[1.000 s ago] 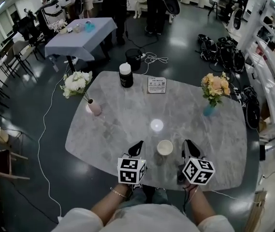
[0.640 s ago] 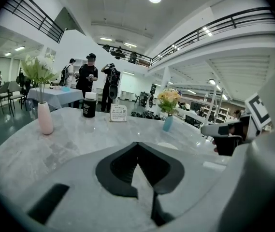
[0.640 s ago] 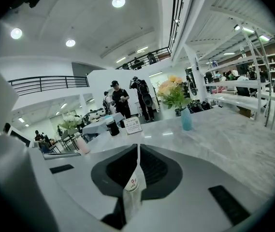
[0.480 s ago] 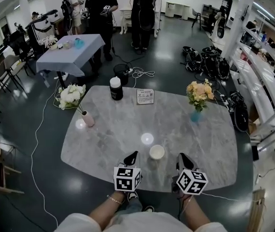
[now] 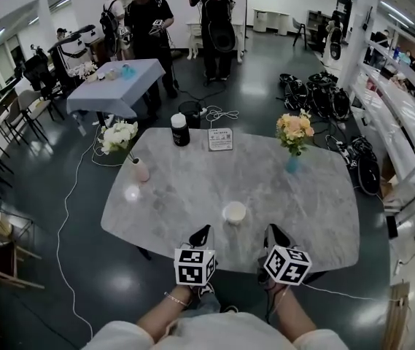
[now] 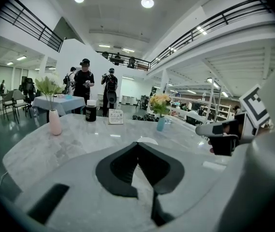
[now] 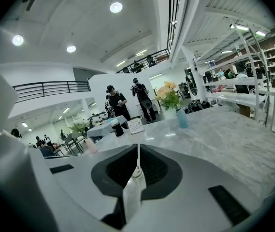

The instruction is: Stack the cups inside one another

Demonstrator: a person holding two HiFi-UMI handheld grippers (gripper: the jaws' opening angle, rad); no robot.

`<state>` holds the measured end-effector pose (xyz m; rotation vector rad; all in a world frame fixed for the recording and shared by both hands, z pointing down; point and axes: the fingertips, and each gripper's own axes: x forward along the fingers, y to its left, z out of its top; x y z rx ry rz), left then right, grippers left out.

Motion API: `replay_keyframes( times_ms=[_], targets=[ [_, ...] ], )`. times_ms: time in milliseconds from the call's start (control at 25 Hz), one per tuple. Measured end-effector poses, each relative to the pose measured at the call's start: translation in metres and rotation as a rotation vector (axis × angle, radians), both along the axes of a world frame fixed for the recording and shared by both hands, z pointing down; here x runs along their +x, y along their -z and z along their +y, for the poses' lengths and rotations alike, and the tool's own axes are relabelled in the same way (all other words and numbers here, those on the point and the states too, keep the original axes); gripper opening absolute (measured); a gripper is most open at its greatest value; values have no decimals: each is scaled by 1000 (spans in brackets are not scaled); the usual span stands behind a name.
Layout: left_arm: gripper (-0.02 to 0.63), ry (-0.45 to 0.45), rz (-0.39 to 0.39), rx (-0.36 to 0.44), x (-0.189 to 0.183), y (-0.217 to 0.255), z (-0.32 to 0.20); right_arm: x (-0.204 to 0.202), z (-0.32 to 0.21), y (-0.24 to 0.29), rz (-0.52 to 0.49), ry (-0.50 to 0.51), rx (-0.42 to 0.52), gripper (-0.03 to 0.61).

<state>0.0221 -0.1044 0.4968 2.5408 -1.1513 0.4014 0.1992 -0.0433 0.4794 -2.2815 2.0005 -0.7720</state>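
Note:
A white cup point(image 5: 234, 212) stands upright on the grey marble table point(image 5: 171, 195), near its front edge; I cannot tell whether other cups sit inside it. My left gripper point(image 5: 201, 233) hangs just short of the cup on its left, jaws shut and empty. My right gripper point(image 5: 273, 232) hovers level with it on the cup's right. Its jaws have just been closing and stand shut with nothing between them. In the left gripper view only the cup's rim point(image 6: 147, 140) shows past the shut left gripper point(image 6: 137, 144). The right gripper view shows the right gripper point(image 7: 138, 148) but no cup.
A pink vase of white flowers point(image 5: 141, 170) stands at the table's left, a blue vase of orange flowers point(image 5: 292, 162) at the back right. A black jar point(image 5: 180, 131) and a sign card point(image 5: 220, 138) are at the far edge. People and a cloth-covered table point(image 5: 112, 86) lie beyond.
Both grippers have drawn back from either side of the cup toward the table's near edge. The cup has stayed where it was.

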Motion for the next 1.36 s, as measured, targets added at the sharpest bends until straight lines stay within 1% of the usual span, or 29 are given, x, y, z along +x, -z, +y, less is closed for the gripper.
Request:
replay_keyframes(
  times_ms=[320,560,880,1360],
  targets=[
    [9,-4,-1,15,7,7,14,-3,13,2,5,21,0,19],
    [9,0,-4,16,11,5,15,1,13,4,38,21,11,8],
    [9,2,-4,19,14,5,10,6,9,1,61,17,-11,8],
    [9,-2,-9,34,18,9,2,14,4,4,97,4,-16,8]
  ],
)
